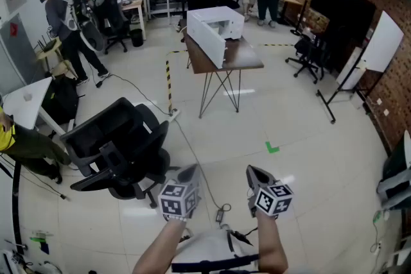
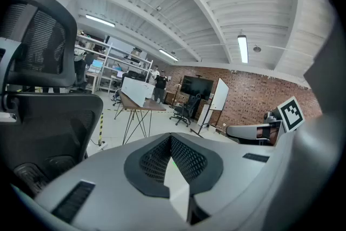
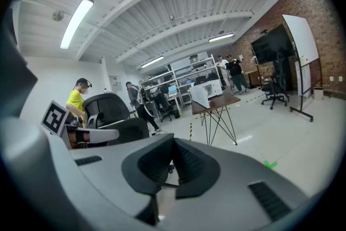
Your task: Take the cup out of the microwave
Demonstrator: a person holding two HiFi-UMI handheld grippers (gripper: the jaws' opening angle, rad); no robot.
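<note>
Left hand-held gripper [image 1: 189, 171], right hand-held gripper [image 1: 255, 171]: jaws together, empty; white microwave [image 1: 212, 27], door open, on table [image 1: 247, 61].

Bright, even light pours from the ceiling tube lamps [image 3: 75, 18], glinting off the pale floor [image 1: 302, 138], while fisheye edges bend and darken.

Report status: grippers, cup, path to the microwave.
Left gripper and right gripper shut, empty. Microwave on table far ahead, cup not visible. Office chair near left, cable across floor.
</note>
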